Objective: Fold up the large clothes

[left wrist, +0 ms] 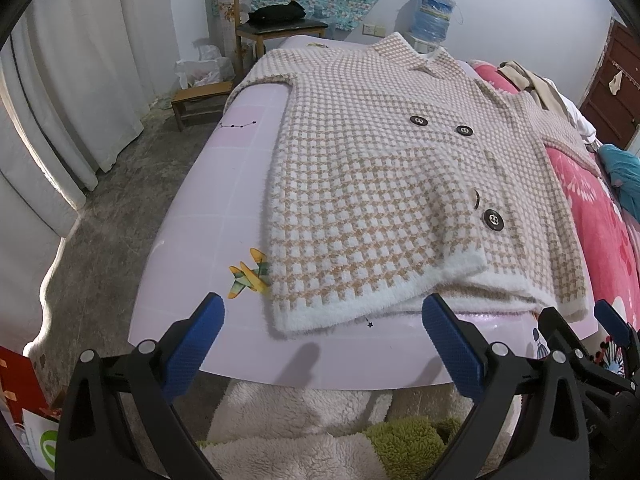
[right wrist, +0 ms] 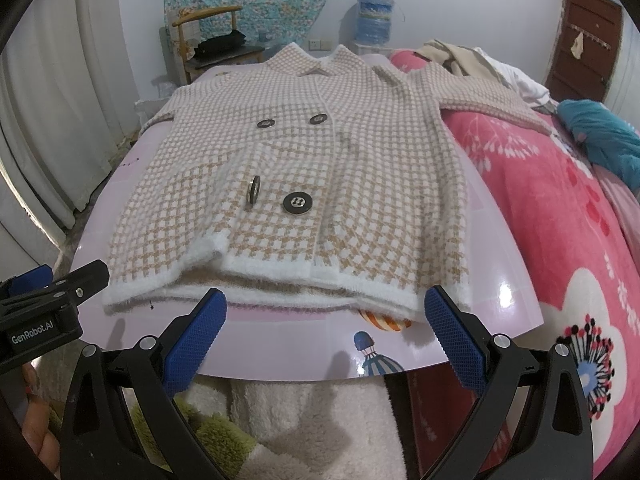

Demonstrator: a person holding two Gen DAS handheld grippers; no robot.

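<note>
A fuzzy beige-and-white houndstooth coat with dark buttons lies flat, front up, on a glossy pink table. It also shows in the right wrist view, on the table, collar far, hem near. Its right sleeve reaches onto the pink blanket. My left gripper is open and empty, just before the hem's left part. My right gripper is open and empty, just before the hem's right part. Each gripper shows at the edge of the other's view.
A pink flowered blanket with a teal garment and beige clothes lies right of the table. A wooden chair with a black bag, a small stool, a water bottle and white curtains stand beyond. A fluffy rug lies below.
</note>
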